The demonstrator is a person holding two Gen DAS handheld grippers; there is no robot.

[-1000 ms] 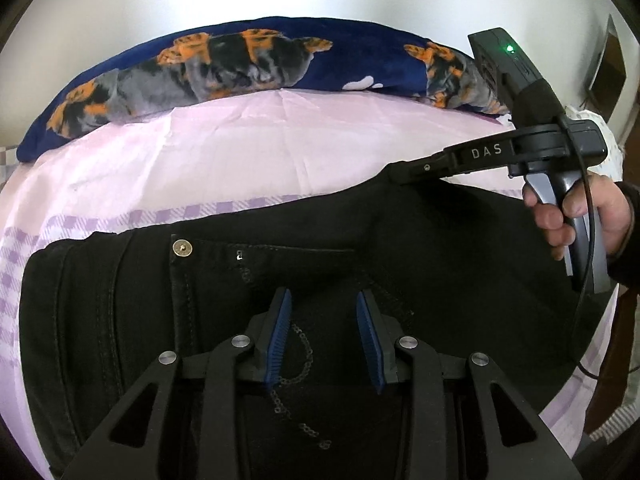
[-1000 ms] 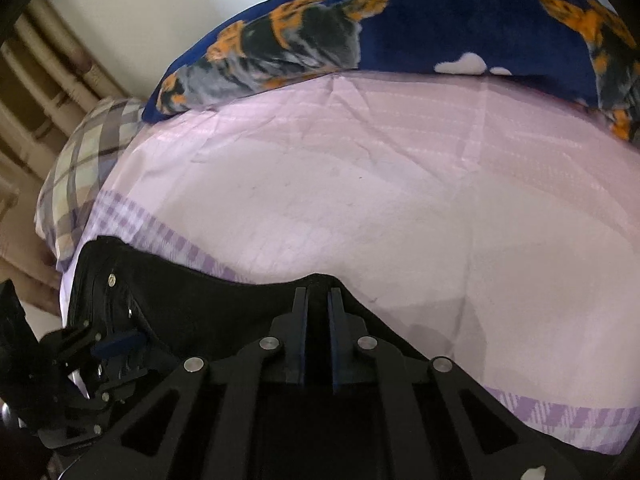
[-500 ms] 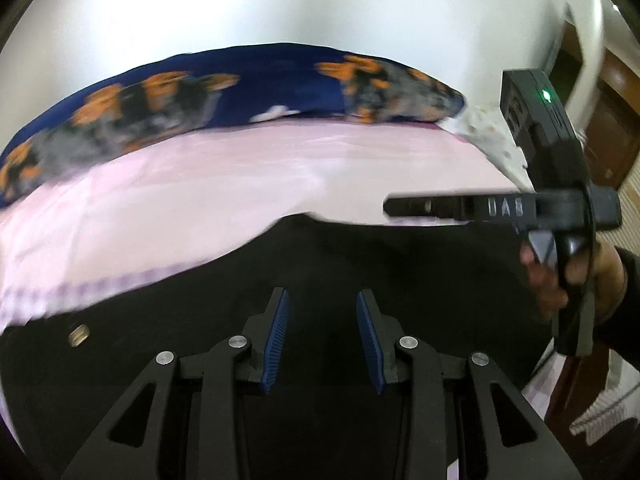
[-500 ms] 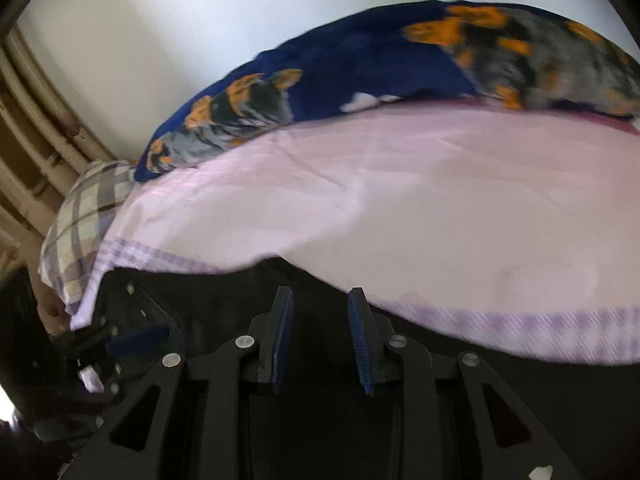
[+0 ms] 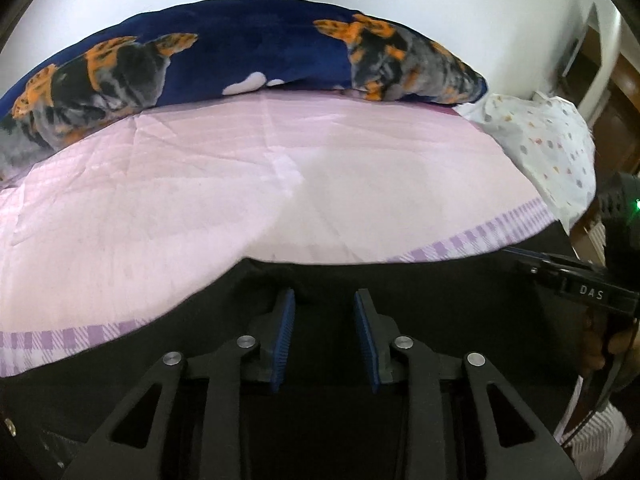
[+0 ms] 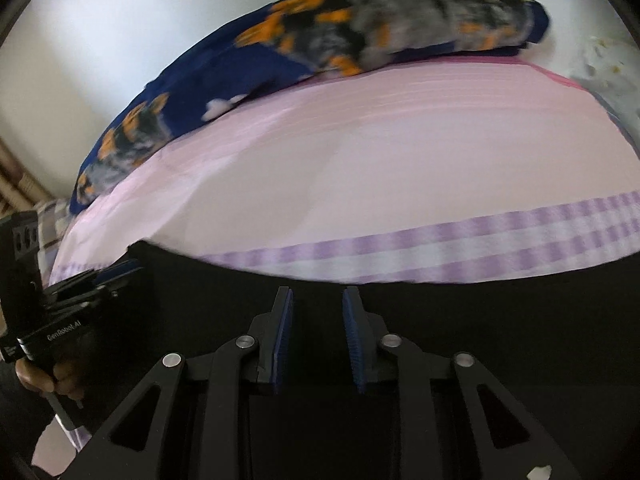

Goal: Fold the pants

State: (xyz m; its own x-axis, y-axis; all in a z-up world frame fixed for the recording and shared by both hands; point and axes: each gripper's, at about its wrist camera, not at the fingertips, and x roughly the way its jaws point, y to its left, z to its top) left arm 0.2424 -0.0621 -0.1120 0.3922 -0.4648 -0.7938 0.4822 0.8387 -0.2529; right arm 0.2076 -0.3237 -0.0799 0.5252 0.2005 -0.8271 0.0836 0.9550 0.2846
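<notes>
Black pants [image 5: 440, 300] lie flat on the near part of a pink bed sheet [image 5: 280, 184]; they also fill the lower part of the right wrist view [image 6: 480, 320]. My left gripper [image 5: 324, 316] is open and empty, its blue pads just above the black cloth near its far edge. My right gripper [image 6: 316, 312] is open and empty over the pants too. The right gripper shows at the right edge of the left wrist view [image 5: 560, 276]. The left gripper shows at the left edge of the right wrist view [image 6: 100, 280].
A dark blue blanket with orange and grey animal print [image 5: 240, 60] lies along the far side of the bed by the white wall. A white dotted cloth [image 5: 548, 148] lies at the far right. The sheet has a purple checked band [image 6: 440, 244].
My right gripper has opened and let go of the pants' edge. Both grippers have moved rightward along the pants, and the waist button has left the left view.
</notes>
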